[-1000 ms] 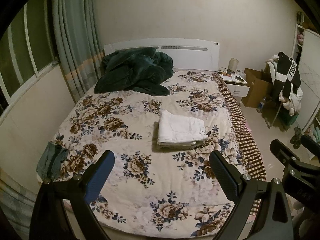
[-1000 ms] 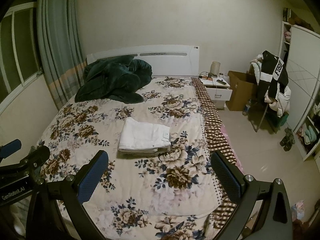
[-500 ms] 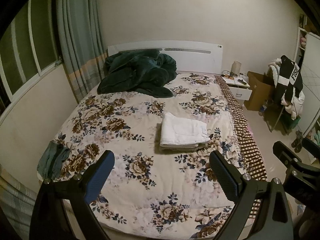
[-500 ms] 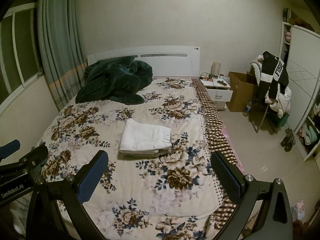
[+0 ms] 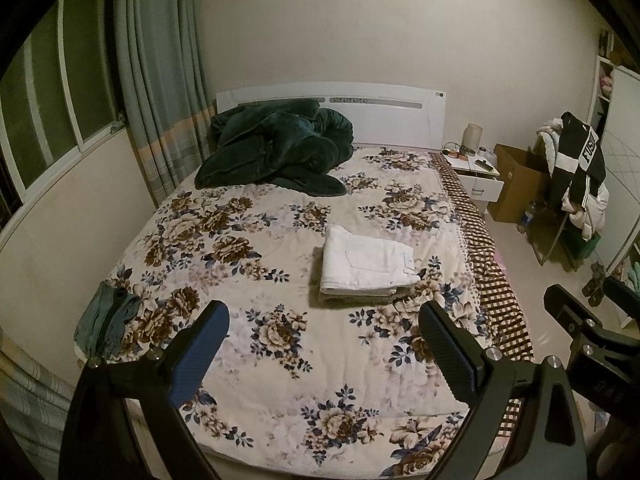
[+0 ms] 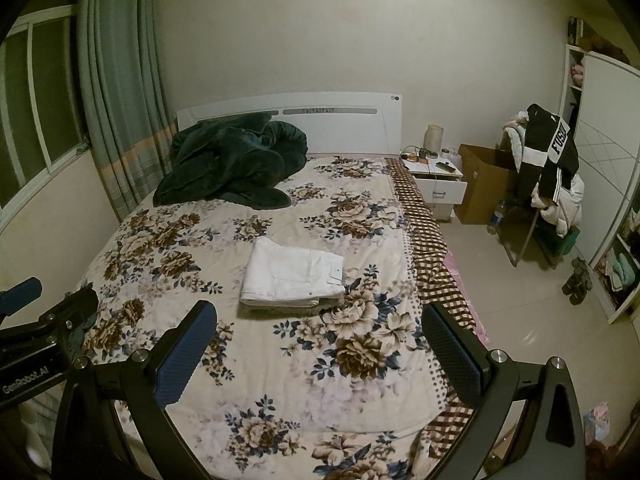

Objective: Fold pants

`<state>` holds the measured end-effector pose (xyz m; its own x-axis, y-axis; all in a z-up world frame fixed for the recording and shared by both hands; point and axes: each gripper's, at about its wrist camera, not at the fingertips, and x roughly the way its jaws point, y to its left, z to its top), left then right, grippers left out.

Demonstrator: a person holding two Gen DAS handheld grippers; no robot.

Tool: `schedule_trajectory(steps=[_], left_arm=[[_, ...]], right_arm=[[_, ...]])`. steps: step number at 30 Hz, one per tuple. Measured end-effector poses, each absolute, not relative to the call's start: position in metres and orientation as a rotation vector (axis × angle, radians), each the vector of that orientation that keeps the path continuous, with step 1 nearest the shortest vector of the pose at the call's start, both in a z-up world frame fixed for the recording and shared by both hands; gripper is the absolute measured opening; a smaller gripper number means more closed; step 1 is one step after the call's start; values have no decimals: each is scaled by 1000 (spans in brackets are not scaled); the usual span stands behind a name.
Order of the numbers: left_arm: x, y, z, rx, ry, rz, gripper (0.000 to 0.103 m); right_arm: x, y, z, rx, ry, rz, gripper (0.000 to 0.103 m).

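We saw a wide bed covered by a cream quilt printed with brown and blue flowers, its white headboard against the far wall and a brown-and-white checked sheet showing along its right edge. A rumpled dark green plush blanket lay heaped at the head of the bed, on the left side near the grey-green curtains. The white pants sat folded into a neat rectangular stack on the quilt, a little right of the bed's middle and well apart from the blanket. To the right of the bed stood a small white nightstand with its drawer partly open, then a brown cardboard box, then a chair draped with a black-and-white jacket. A small crumpled grey-green cloth lay at the bed's near left edge. Our left gripper hovered over the foot of the bed with its jaws spread wide and nothing between them. Our right gripper hung beside it, jaws likewise wide and empty, both well short of the pants.
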<state>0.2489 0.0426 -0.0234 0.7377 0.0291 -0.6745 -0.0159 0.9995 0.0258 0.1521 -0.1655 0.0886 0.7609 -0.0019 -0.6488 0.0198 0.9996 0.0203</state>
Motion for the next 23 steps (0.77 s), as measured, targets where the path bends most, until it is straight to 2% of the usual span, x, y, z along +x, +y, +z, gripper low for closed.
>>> schedule_trajectory(steps=[23], left_arm=[[240, 35, -14, 38, 697, 35, 97]], right_arm=[[153, -163, 92, 28, 700, -9, 103]])
